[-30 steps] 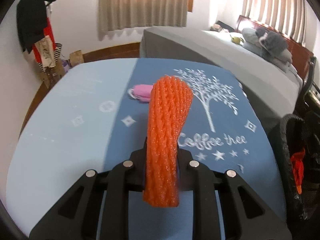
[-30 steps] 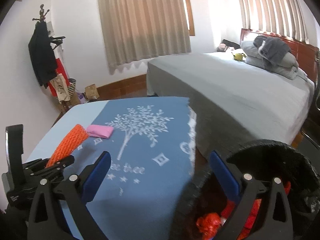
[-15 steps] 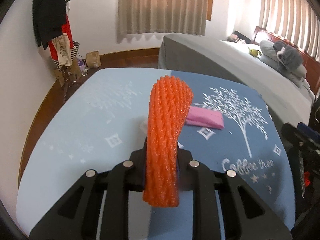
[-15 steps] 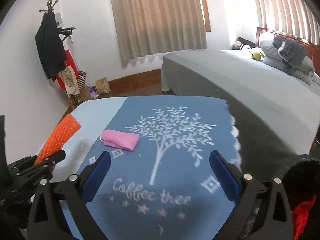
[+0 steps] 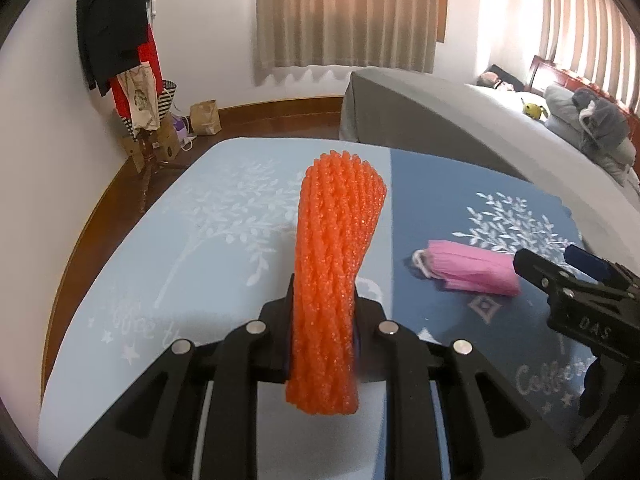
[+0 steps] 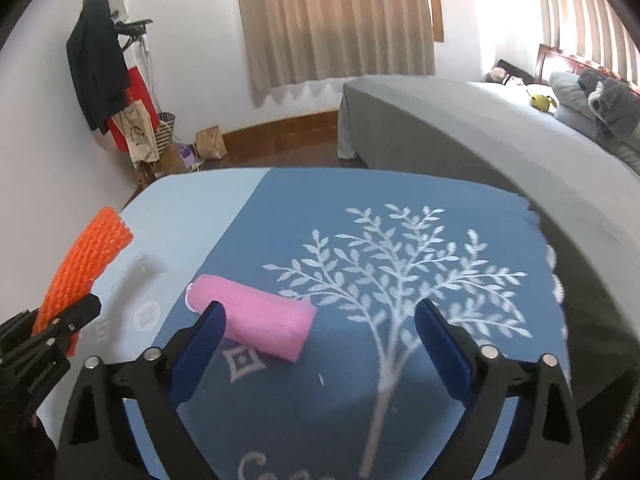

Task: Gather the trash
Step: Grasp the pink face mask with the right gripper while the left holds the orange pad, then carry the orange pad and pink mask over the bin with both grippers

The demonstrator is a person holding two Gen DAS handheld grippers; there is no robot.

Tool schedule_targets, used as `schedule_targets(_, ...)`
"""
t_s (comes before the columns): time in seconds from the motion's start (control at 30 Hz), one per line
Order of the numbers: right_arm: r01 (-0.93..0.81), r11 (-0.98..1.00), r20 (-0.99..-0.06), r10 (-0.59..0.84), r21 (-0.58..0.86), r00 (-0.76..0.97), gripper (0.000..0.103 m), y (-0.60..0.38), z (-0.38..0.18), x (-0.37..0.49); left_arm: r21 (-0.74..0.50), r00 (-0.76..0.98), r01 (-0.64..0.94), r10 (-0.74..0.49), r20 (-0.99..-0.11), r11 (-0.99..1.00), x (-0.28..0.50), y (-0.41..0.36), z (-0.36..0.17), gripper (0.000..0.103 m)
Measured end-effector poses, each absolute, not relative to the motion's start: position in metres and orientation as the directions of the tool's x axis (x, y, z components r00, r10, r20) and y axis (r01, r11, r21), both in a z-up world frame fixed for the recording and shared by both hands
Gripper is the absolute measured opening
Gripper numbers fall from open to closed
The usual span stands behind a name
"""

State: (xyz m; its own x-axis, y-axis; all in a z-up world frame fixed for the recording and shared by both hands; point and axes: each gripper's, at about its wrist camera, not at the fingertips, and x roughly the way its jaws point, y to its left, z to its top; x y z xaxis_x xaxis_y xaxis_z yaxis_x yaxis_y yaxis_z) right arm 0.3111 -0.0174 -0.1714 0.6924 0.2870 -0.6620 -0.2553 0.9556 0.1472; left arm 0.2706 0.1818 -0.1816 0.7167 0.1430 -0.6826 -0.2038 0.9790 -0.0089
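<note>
Grey bed (image 6: 460, 136), beige curtains (image 6: 336, 20), white walls (image 6: 48, 152).

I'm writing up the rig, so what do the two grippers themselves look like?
Both are black plastic frames with cut-out fingers and silver round bolt heads. The right gripper has blue pads; its side carries small pale lettering. The left gripper's pads are hidden. No cables, hands or sleeves show.

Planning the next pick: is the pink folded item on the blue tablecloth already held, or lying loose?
Loose: the pink folded item lies flat on the blue tablecloth; the closing right gripper isn't touching it.
</note>
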Motion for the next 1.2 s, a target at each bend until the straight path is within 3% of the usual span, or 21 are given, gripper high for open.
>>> schedule_targets(0.23,-0.287,0.946,-0.712,0.306,0.152,0.632,0.081,-0.005,-0.183,0.323,-0.003,0.704,-0.212,0.151,-0.694,0.977,0.277,0.185,-0.193,0.020)
schedule_targets(0.43,-0.357,0.917,-0.729,0.366,0.177,0.578,0.047,0.005,-0.189,0.319,-0.008,0.702,-0.215,0.149,-0.696,0.977,0.279,0.184,-0.194,0.020)
schedule_targets(0.5,-0.363,0.914,-0.726,0.374,0.183,0.577,0.042,0.006,-0.189,0.317,-0.010,0.703,-0.215,0.148,-0.696,0.977,0.279,0.184,-0.193,0.020)
schedule_targets(1.2,-0.319,0.925,-0.659,0.373,0.208,0.653,0.038,-0.042,-0.161,0.260,-0.020,0.732,-0.175,0.116,-0.671,0.984,0.250,0.154,-0.171,0.020)
